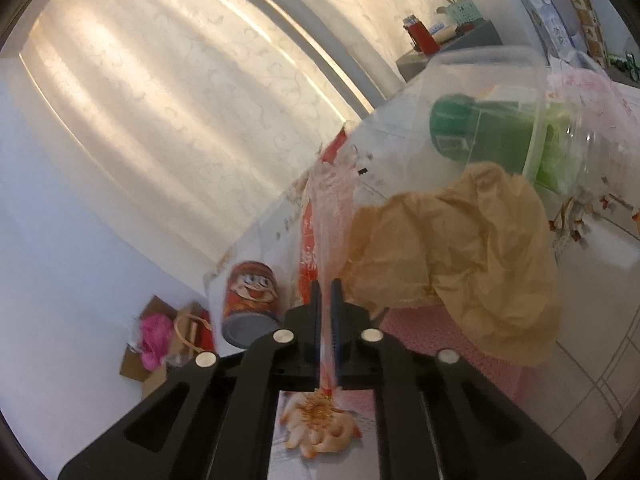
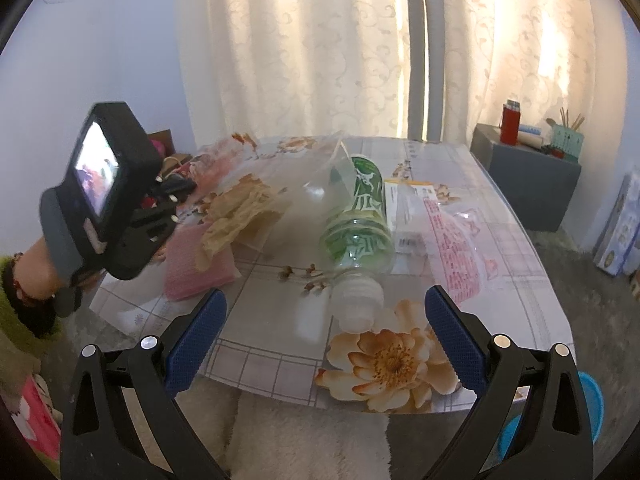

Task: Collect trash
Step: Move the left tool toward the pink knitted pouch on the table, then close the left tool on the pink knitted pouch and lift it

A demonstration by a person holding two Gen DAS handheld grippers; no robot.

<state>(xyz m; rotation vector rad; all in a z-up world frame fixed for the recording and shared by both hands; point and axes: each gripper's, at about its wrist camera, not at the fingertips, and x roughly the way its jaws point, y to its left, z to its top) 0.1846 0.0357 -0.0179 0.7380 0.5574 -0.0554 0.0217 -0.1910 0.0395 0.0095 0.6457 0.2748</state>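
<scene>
Pinching only a thin edge of the bag, the left hand-held gripper risks tearing it; the right hand-held gripper hangs spread before the bottle.

Green bottle blocks the table's bare near centre.

on the table the bottle lies on its side at centre, cap toward the near edge; crumpled paper sits to its left, resting on a pad; a printed bag lies right of the bottle; a side cabinet stands beyond the table's right edge.
</scene>
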